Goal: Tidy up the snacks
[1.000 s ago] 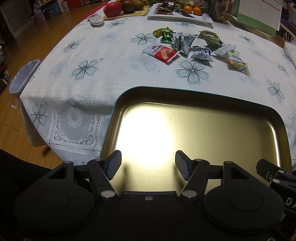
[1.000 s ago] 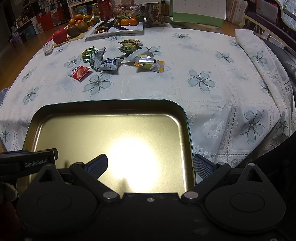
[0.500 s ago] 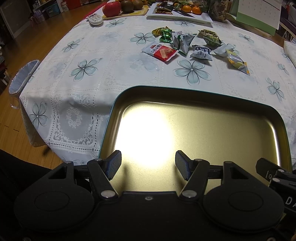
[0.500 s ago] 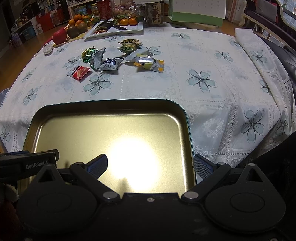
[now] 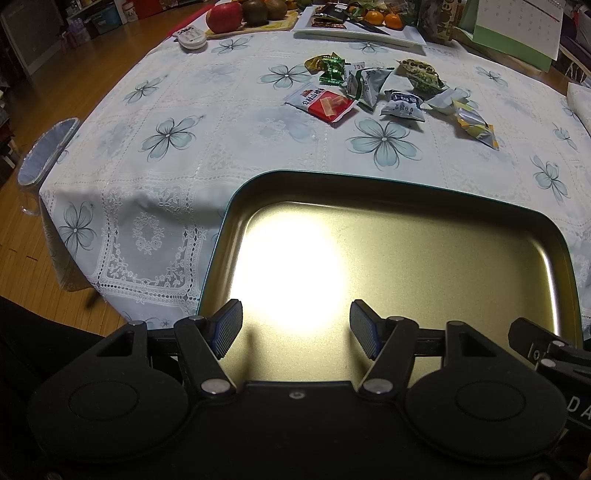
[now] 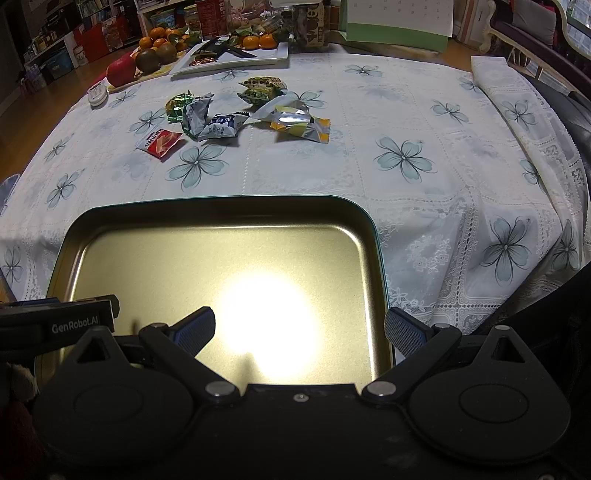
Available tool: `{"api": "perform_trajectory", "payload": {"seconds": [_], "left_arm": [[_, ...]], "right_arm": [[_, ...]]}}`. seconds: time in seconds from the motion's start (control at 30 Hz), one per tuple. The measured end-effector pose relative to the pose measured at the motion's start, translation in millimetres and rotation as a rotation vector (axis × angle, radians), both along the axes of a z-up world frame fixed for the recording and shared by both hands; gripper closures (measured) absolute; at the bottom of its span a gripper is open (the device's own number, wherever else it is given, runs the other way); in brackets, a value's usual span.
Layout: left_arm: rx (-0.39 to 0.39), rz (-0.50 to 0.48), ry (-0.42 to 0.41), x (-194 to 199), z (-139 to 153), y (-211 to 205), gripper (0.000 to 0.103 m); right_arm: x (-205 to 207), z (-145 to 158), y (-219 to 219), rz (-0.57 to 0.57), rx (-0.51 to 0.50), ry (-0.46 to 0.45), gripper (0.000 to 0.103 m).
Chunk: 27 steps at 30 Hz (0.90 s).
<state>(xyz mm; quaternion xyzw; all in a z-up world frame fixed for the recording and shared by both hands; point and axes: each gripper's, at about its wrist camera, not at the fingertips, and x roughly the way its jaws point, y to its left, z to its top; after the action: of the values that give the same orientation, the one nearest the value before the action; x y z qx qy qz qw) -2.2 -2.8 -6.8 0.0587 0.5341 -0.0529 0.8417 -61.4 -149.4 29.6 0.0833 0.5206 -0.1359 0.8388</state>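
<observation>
Hovering low over the near end of a gold metal tray (image 5: 424, 236), the left claw (image 5: 295, 328) points forward along the table (image 5: 229, 147) with its jaws spread apart and nothing between them. The right claw (image 6: 299, 330) sits in a like pose over the same tray (image 6: 155, 258), its jaws spread wider, the right pad (image 6: 404, 334) out past the tray's right rim; it too grasps nothing. Each claw's black body shows at the edge of the other's view, so the two are side by side, level and aimed the same way. A bright glare lies on the tray floor just ahead of both.

The tray rests on the flowered white cloth at the table's near edge. Beyond it, well apart, the snacks lie loose in a cluster: a red and white packet (image 5: 321, 103) nearest on the left, a green and gold wrapper (image 5: 328, 68) behind it, grey and white pouches (image 5: 400, 105) in the middle, a yellow and silver packet (image 6: 301, 125) on the right. Farther back stand a red apple (image 5: 223, 16), a white plate (image 6: 236, 59) with oranges (image 6: 258, 40), and a desk calendar (image 6: 399, 22).
</observation>
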Motion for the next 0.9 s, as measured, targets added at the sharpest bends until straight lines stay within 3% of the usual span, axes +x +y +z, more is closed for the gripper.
{"api": "perform_trajectory", "payload": {"seconds": [0.47, 0.8, 0.9], "left_arm": [[0.0, 0.004, 0.0, -1, 0, 0, 0.037], [0.016, 0.022, -0.046, -3, 11, 4, 0.036], [0.043, 0.033, -0.074, -2, 20, 4, 0.036]], "right_arm": [[-1, 0, 2, 0.0, 0.005, -0.004, 0.0], [0, 4, -6, 0.023, 0.079, -0.001, 0.0], [2, 7, -8, 0.024, 0.058, 0.011, 0.0]]}}
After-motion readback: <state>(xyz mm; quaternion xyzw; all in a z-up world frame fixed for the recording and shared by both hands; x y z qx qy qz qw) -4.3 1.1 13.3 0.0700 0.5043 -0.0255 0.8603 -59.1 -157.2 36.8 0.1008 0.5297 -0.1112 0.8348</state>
